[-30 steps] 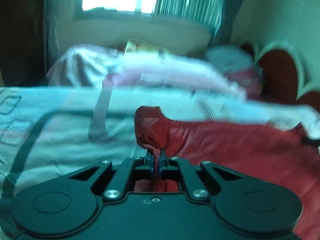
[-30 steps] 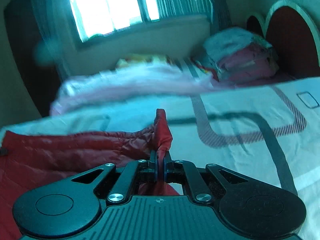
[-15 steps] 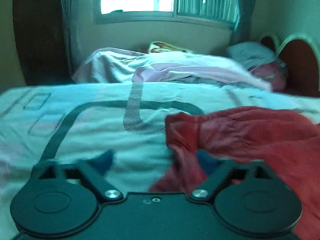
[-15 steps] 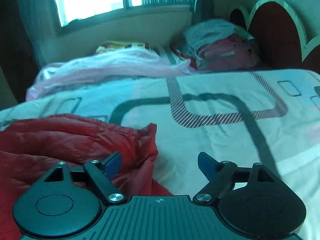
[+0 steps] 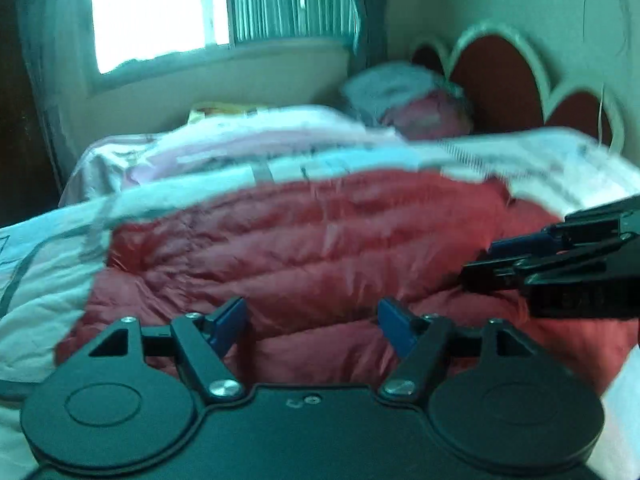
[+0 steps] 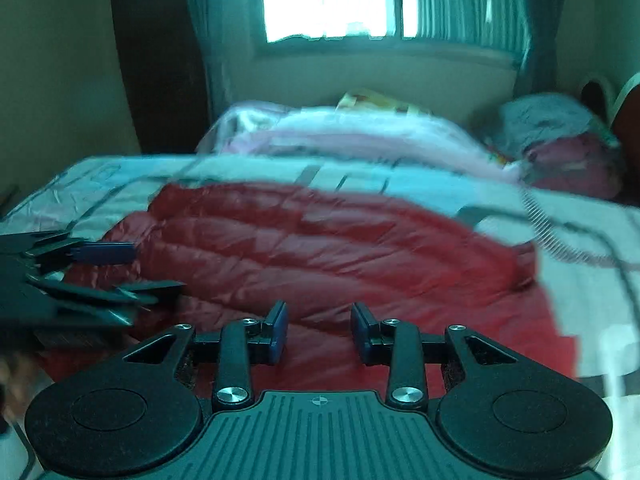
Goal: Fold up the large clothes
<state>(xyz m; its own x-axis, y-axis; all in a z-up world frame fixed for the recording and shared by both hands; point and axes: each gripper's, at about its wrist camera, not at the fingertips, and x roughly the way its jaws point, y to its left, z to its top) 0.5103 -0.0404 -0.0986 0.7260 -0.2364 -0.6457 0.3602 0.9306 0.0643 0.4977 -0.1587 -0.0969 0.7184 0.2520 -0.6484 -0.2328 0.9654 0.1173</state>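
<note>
A red quilted jacket [image 5: 304,240] lies spread across the white patterned bedspread [image 5: 36,288]; it also shows in the right wrist view [image 6: 320,248]. My left gripper [image 5: 312,320] is open and empty, low over the jacket's near edge. My right gripper [image 6: 319,330] is open and empty, also over the jacket's near part. The right gripper shows at the right edge of the left wrist view [image 5: 560,264], and the left gripper shows at the left edge of the right wrist view [image 6: 80,276]. Both views are blurred.
A pink and white blanket [image 6: 360,136] is heaped at the back of the bed. Stacked pillows [image 5: 408,100] lie by the red scalloped headboard [image 5: 500,80]. A window with curtains [image 6: 340,0] is behind, with a dark wardrobe [image 6: 160,60] to its left.
Both grippers let go of the jacket's corners and opened. They then pulled back and turned towards each other; the jacket now lies flat across the bed.
</note>
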